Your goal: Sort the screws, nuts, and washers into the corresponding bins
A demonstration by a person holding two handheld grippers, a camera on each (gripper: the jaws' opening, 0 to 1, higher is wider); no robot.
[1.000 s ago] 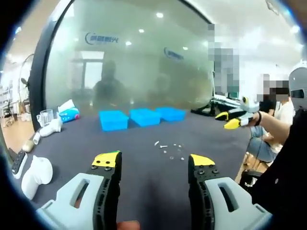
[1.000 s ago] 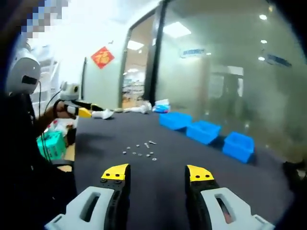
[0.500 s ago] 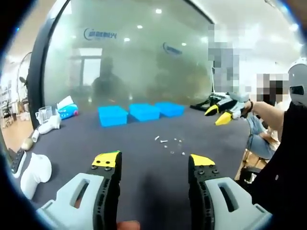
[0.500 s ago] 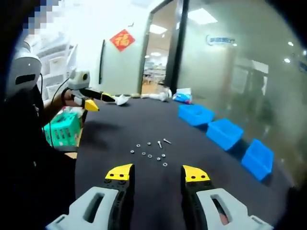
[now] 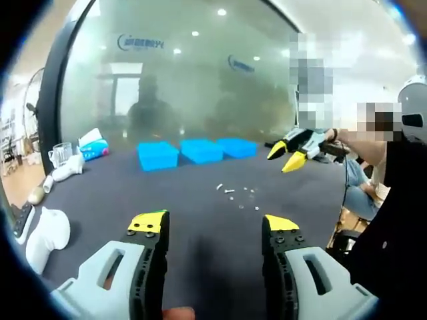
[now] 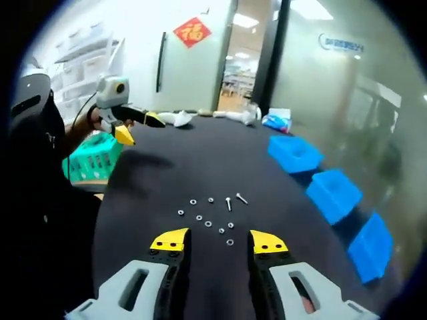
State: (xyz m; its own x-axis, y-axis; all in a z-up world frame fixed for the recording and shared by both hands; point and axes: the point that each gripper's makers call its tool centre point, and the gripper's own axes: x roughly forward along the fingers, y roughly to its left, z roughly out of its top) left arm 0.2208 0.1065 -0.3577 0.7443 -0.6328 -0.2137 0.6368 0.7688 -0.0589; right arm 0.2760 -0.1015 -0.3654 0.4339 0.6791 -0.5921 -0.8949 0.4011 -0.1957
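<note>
Small screws, nuts and washers [image 5: 238, 195] lie scattered on the dark table [image 5: 100, 193], in front of three blue bins [image 5: 158, 155] [image 5: 201, 150] [image 5: 237, 147] standing in a row. My left gripper [image 5: 214, 223] hangs open and empty above the near table. From the right comes my right gripper [image 5: 285, 155], held above the table beyond the hardware, its yellow tips apart. In the right gripper view, my right gripper [image 6: 219, 241] is open just short of the hardware [image 6: 210, 213], bins [image 6: 333, 193] run along the right, and my left gripper [image 6: 141, 129] is at the far left.
White handheld objects [image 5: 47, 235], a glass cup [image 5: 61, 156] and a tissue pack [image 5: 93, 148] sit along the table's left side. A frosted glass wall [image 5: 200, 80] stands behind the bins. A green crate [image 6: 93, 159] sits beyond the table edge. People sit at the right [image 5: 363, 183].
My right gripper has swung in over the table toward the hardware and tilted down at it, its jaws a little narrower. My left gripper has hardly moved.
</note>
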